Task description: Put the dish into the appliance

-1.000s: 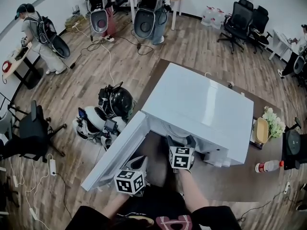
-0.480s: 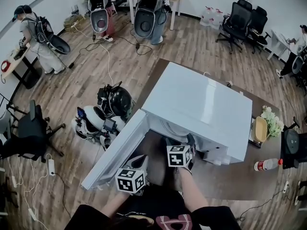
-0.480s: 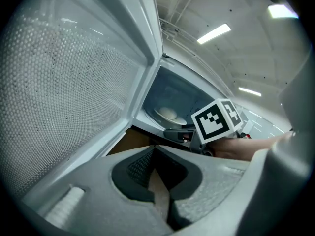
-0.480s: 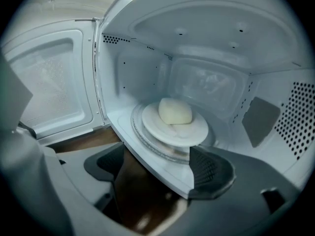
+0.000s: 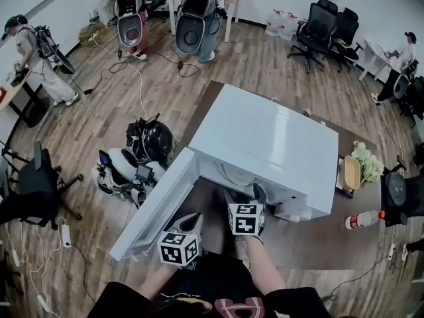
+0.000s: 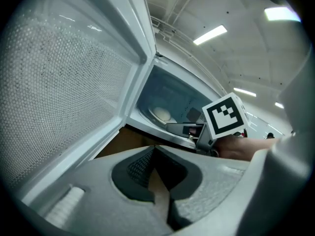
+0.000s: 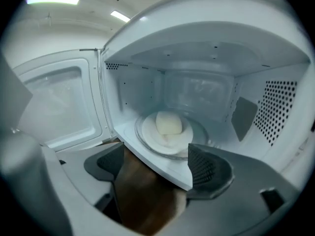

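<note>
The white microwave (image 5: 265,144) stands on a brown table with its door (image 5: 156,207) swung wide to the left. Inside, a white dish (image 7: 167,139) carrying a pale bun (image 7: 169,123) rests on the glass turntable. My right gripper (image 7: 155,154) is open just in front of the cavity's lower edge, with nothing between its pads. From above it shows at the opening (image 5: 242,194). My left gripper (image 6: 155,149) is shut and empty, low beside the open door (image 6: 74,82). The dish (image 6: 161,114) shows past it too.
On the table right of the microwave are a wooden bowl (image 5: 350,172), white flowers (image 5: 366,163) and a bottle (image 5: 363,219). Helmets and gear (image 5: 136,158) lie on the floor left of the door. Office chairs and people stand further off.
The head camera has shifted a little. Both grippers keep nearly the same places by the microwave's opening and door.
</note>
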A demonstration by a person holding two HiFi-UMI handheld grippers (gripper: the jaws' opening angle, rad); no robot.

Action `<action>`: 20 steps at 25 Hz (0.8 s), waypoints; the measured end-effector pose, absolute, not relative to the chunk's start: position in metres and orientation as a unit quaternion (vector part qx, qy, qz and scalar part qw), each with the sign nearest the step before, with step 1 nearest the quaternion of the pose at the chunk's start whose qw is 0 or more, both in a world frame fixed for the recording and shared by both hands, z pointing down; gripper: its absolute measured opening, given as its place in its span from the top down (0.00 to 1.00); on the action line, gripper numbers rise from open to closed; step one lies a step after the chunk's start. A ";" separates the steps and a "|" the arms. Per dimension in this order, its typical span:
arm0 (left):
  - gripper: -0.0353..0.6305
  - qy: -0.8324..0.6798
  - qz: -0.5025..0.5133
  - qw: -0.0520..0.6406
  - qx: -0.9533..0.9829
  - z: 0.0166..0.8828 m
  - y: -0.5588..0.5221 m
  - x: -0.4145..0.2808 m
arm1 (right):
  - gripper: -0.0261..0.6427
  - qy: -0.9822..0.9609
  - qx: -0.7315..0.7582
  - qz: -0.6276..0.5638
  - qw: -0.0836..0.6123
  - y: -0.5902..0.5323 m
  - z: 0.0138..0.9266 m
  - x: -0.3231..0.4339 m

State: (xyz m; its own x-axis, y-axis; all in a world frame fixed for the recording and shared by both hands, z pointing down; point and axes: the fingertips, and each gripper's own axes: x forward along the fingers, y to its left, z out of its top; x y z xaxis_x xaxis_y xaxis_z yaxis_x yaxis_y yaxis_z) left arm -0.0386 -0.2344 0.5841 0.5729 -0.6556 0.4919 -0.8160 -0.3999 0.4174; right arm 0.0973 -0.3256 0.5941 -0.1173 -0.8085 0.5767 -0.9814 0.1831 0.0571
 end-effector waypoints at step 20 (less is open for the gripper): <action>0.95 -0.374 0.055 0.283 0.881 0.532 -0.202 -0.001 | 0.37 -0.721 0.654 0.212 0.082 -0.192 0.526 0.126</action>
